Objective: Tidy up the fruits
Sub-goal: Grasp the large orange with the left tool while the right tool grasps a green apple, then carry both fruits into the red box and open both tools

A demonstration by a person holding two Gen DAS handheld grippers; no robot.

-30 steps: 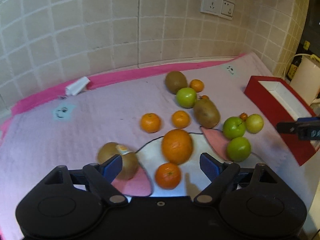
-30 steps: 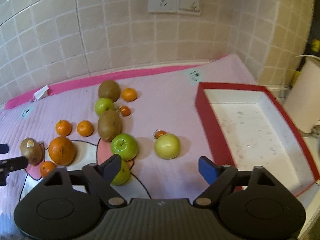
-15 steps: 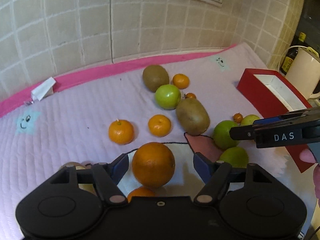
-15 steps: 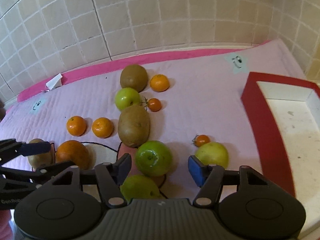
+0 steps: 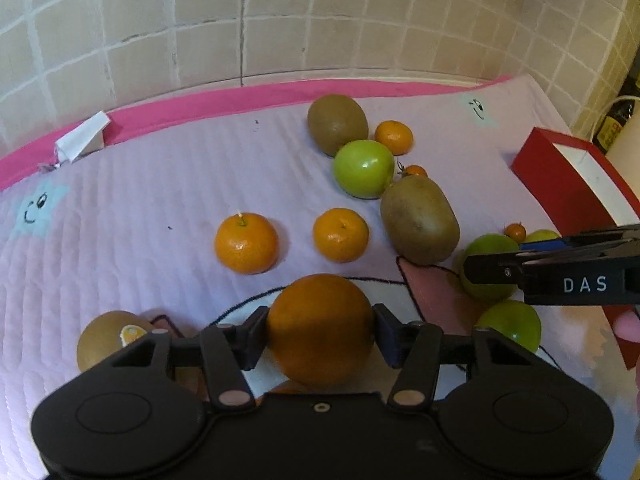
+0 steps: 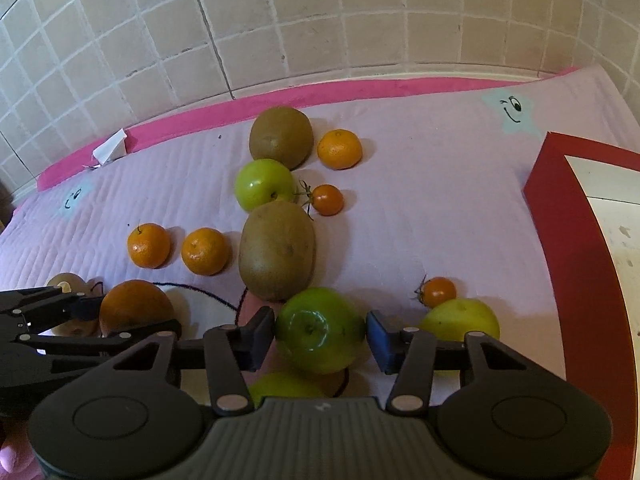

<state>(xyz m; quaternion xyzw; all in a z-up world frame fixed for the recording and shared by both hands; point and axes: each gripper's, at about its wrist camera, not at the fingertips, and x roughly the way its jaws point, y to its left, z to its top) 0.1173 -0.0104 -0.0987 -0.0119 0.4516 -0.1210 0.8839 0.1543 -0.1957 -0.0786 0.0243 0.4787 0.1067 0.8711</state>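
Note:
My left gripper (image 5: 320, 330) is shut on a large orange (image 5: 320, 332) low on the pink mat; it also shows in the right wrist view (image 6: 134, 306). My right gripper (image 6: 320, 334) is shut on a green apple (image 6: 320, 330), seen in the left wrist view (image 5: 486, 264). Around lie mandarins (image 5: 246, 242) (image 5: 341, 234), kiwis (image 5: 418, 220) (image 5: 337, 124) (image 5: 110, 338), more green apples (image 5: 363, 168) (image 6: 460, 318) (image 5: 510, 326) and cherry tomatoes (image 6: 439, 291) (image 6: 327, 199).
A red box with a white inside (image 6: 576, 240) stands at the right; it also shows in the left wrist view (image 5: 568, 184). A folded white paper (image 5: 82, 140) lies near the tiled wall (image 5: 240, 20). A small orange is partly hidden under my left gripper.
Both grippers moved forward and down. The left jaws closed on the large orange, and the right jaws closed on the green apple.

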